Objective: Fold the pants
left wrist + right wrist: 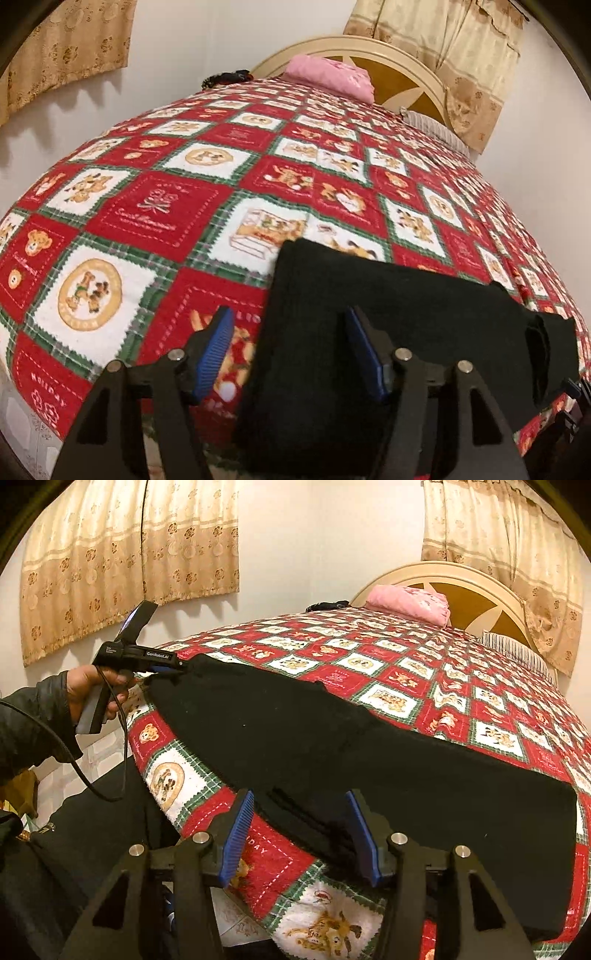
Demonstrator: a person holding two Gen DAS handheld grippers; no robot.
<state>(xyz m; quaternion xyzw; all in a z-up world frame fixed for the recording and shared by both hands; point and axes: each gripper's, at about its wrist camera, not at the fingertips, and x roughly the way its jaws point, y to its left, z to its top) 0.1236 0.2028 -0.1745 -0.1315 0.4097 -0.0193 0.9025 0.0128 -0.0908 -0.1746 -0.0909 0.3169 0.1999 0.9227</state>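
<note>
Black pants [332,746] lie flat in a long band along the near side of the bed, on a red, white and green teddy-bear quilt [406,679]. In the left wrist view the pants [406,314] fill the lower right. My left gripper [291,332] is open and straddles their left edge, with one blue pad over the quilt and the other over the black cloth. The right wrist view shows that left gripper [177,666], held in a hand [92,686], at the pants' far left end. My right gripper [300,812] is open over the pants' near edge, with folds of cloth between its pads.
A pink pillow [410,602] and a striped pillow [513,646] lie by the cream headboard [461,572]. A dark item [328,605] rests at the bed's far edge. Beige curtains [129,565] hang on the wall. Tiled floor [99,746] shows left of the bed.
</note>
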